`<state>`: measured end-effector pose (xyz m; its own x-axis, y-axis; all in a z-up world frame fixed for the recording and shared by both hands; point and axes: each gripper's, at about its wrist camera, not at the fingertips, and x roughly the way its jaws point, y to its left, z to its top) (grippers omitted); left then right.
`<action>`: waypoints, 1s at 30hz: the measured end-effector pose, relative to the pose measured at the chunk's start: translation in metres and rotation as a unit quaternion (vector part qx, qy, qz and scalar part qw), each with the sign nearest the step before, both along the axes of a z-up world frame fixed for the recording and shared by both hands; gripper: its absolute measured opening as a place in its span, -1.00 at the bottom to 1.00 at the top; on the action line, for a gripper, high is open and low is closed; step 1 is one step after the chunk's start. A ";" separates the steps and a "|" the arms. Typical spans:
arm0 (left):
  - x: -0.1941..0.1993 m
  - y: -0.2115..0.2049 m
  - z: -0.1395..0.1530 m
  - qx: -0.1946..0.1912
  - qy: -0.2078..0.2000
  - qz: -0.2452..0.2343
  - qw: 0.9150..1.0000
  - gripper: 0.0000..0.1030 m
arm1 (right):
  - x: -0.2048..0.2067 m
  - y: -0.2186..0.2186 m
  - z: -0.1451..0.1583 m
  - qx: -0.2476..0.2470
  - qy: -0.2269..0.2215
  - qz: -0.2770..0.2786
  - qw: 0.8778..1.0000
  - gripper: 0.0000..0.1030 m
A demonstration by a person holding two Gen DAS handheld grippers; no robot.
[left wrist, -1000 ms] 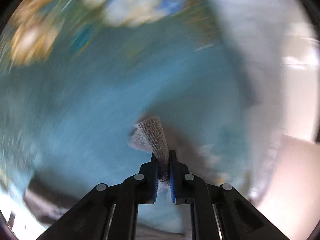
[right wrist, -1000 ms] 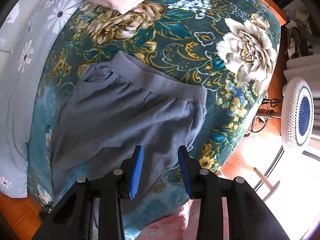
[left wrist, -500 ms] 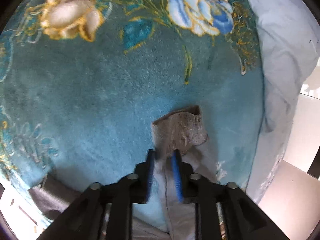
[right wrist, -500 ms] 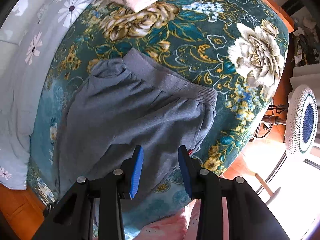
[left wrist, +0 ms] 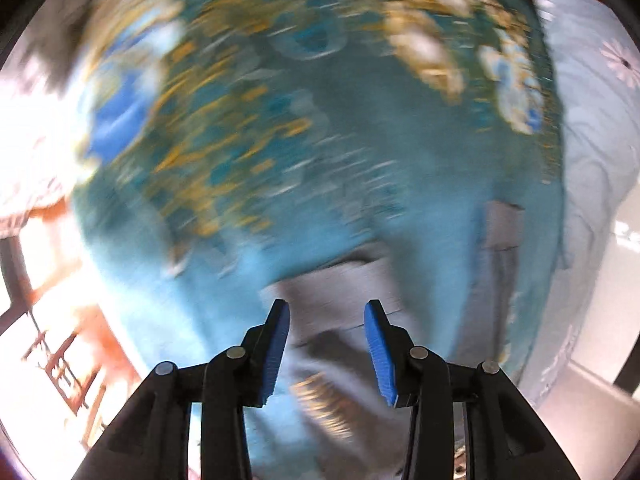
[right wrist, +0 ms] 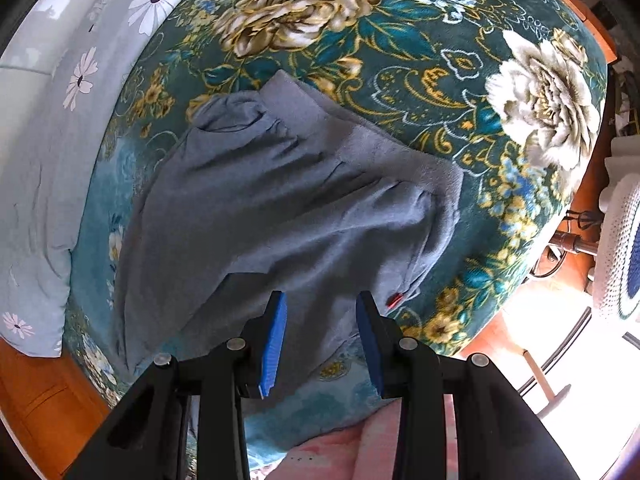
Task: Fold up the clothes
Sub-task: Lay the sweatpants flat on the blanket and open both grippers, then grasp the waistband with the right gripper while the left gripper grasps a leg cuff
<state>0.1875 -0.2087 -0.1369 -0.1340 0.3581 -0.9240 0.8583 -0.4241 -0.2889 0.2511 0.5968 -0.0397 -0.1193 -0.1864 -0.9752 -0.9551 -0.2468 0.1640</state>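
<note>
Lying spread and unfolded on the bed (right wrist: 460,52), the grey trousers (right wrist: 280,208) await folding; left tool (left wrist: 326,350), just opening, and right tool (right wrist: 320,338) gape empty.

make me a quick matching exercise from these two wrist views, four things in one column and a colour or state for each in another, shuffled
Things:
1. trousers
2. blanket
3. left gripper
4. sheet

Colour or state:
A. teal with big gold and white flowers
B. pale blue with white daisies
C. grey, spread flat on the bed
D. fingers apart, nothing between them

Pairs: 1-C, 2-A, 3-D, 4-B
</note>
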 end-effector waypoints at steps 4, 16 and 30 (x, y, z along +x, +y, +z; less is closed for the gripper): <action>0.014 0.014 -0.027 0.005 -0.019 0.007 1.000 -0.17 | 0.016 0.015 -0.002 -0.007 -0.011 -0.013 1.000 -0.28; -0.009 0.052 -0.038 -0.055 -0.054 -0.009 0.997 -0.83 | 0.073 0.046 -0.013 -0.018 -0.023 -0.048 0.998 -0.16; -0.049 0.095 0.023 -0.114 -0.054 -0.080 0.989 -0.84 | 0.104 0.066 -0.123 -0.068 -0.023 -0.125 0.990 -0.16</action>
